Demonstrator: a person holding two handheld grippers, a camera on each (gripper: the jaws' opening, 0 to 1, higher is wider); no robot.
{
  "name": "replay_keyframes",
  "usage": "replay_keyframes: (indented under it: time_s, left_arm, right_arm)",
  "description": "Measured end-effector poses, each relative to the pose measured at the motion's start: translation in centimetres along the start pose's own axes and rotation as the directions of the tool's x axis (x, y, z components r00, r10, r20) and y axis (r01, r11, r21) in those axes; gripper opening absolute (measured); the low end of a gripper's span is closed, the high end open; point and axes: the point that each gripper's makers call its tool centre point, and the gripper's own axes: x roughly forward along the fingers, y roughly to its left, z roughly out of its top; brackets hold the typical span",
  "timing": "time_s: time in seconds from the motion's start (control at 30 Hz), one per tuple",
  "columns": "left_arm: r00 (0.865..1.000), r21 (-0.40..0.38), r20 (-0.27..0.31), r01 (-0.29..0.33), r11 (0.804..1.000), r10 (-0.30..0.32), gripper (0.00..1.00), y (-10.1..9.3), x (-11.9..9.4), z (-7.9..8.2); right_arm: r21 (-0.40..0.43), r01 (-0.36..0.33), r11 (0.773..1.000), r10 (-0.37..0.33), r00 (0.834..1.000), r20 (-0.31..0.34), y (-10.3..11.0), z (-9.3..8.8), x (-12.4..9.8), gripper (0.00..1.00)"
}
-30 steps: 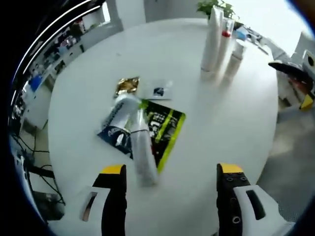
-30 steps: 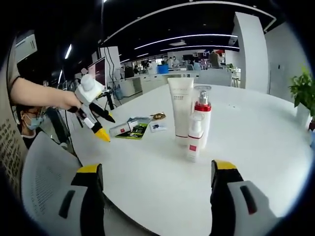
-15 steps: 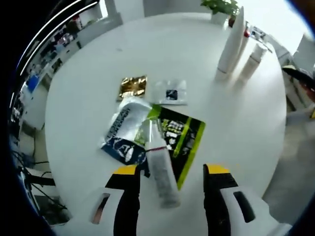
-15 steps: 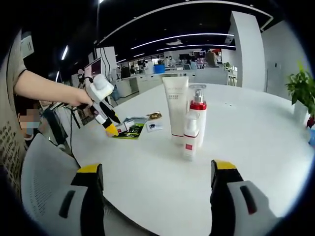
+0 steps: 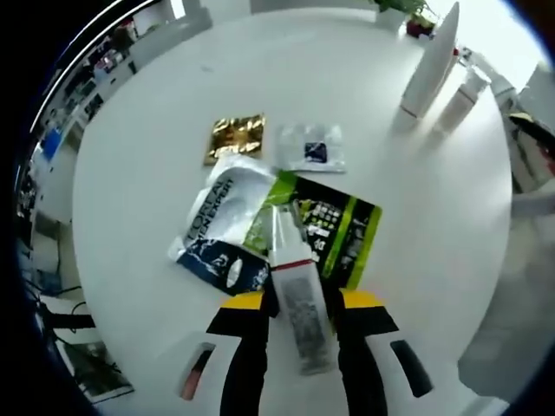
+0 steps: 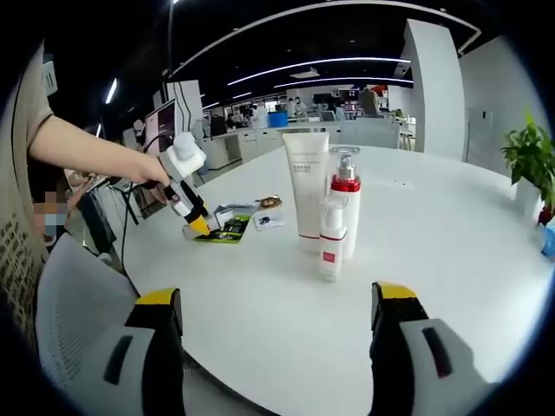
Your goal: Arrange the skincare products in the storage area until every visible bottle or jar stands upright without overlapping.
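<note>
So, left gripper (image 5: pixel 299 302) has its yellow-tipped jaws closed in on a clear lying tube (image 5: pixel 299 299), one jaw touching each side of the tube body, tube lengthwise between them w/ its narrow end pointing away from the gripper. Tube lies flat on the white round table (image 5: pixel 156 173), its far end resting over a black-and-green sachet (image 5: pixel 342 230). Just beside the tube, on the left-jaw side, a white-and-blue sachet (image 5: pixel 221 221) lies flat, partly overlapping the green one. Beyond the tube, further from the gripper, a gold foil sachet (image 5: pixel 236 137) and a small clear sachet (image 5: pixel 310 147) lie flat, apart from each other. Well past those, toward the far edge of the table, a tall white tube (image 5: pixel 431 62) and a smaller bottle (image 5: pixel 460 91) stand upright

Right gripper (image 6: pixel 277 303) hangs w/ jaws wide apart, nothing between them, near the table edge. Ahead of it the tall white tube (image 6: pixel 305 186), a red-collared pump bottle (image 6: pixel 344 204) and a small white bottle (image 6: pixel 330 251) stand upright in a tight group, the small one nearest the gripper; can't tell if they touch. Left of that group, well apart, the left gripper (image 6: pixel 192 217) is down at the pile of sachets (image 6: pixel 227 227), held by a person's hand (image 6: pixel 147 169). A potted plant (image 6: pixel 531 160) sits right of the group at the table's far side
</note>
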Motion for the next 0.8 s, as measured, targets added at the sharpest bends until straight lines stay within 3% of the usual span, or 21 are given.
replay_keyframes:
  time_s: [0.4,0.8]
  left_arm:
    - [0.999,0.005,-0.048,-0.004,1.0,0.004,0.2,0.15,0.47,-0.17]
    - [0.999,-0.031,-0.023,-0.03,0.999,0.029,0.17,0.67,0.58,0.0]
  right_arm:
    - [-0.001,0.008,1.0,-0.008,1.0,-0.003,-0.12,-0.06,-0.02,0.9]
    - [-0.006,0.007,1.0,-0.007,1.0,-0.007,-0.05,-0.14,0.0,0.9]
